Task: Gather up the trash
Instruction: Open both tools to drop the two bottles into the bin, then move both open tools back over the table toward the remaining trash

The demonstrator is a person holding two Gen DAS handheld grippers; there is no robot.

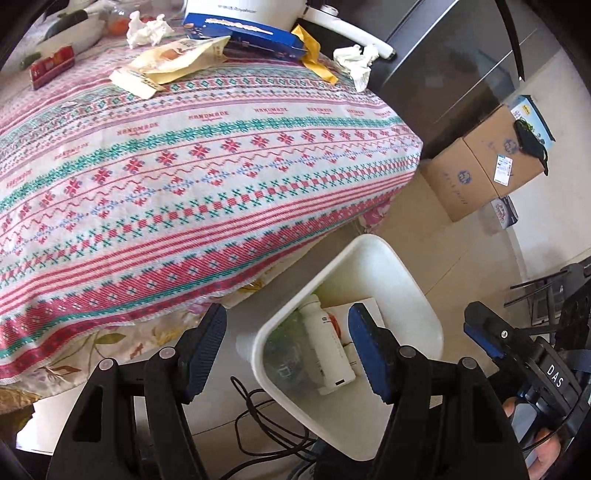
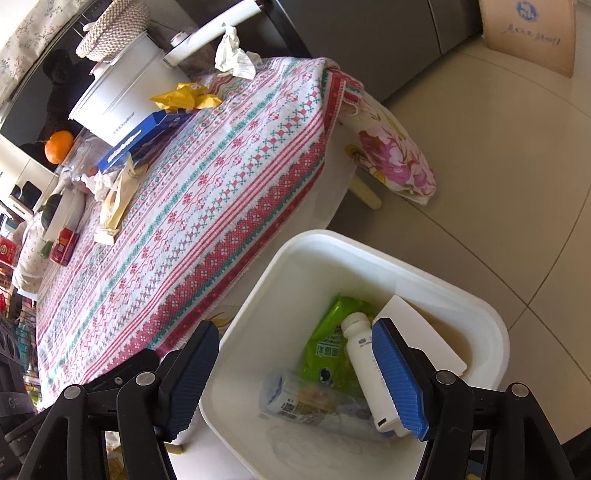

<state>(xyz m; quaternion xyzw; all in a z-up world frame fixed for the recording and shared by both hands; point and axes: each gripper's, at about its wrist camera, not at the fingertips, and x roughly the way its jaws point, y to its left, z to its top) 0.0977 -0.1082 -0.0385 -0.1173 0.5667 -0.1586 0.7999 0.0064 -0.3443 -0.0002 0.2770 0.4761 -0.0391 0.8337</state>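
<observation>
On the counter point(image 1: 221, 155), under a patterned cloth, the leftover trash lies along the far edge: from the left, a red packet point(image 1: 51, 66), a crumpled tissue point(image 1: 147, 27), a cream snack wrapper point(image 1: 177, 59), a blue box point(image 1: 243, 35) against a white pot point(image 1: 243, 9), a yellow wrapper point(image 1: 314, 55) and another crumpled tissue point(image 1: 356, 59) at the right corner. To the right, on the floor, stand cardboard boxes point(image 1: 484, 166).

The white trash bin point(image 2: 369, 251) stands on the floor just beside the counter's near edge. Inside lie a clear plastic bottle point(image 2: 295, 402), a green packet point(image 2: 332, 343), a white bottle point(image 2: 364, 365) and a white card point(image 2: 417, 332).

The left gripper point(image 1: 288, 350) hovers over the bin's left rim, jaws spread and holding nothing. The right gripper point(image 2: 295, 376) hangs above the bin's opening, jaws likewise spread and bare.
</observation>
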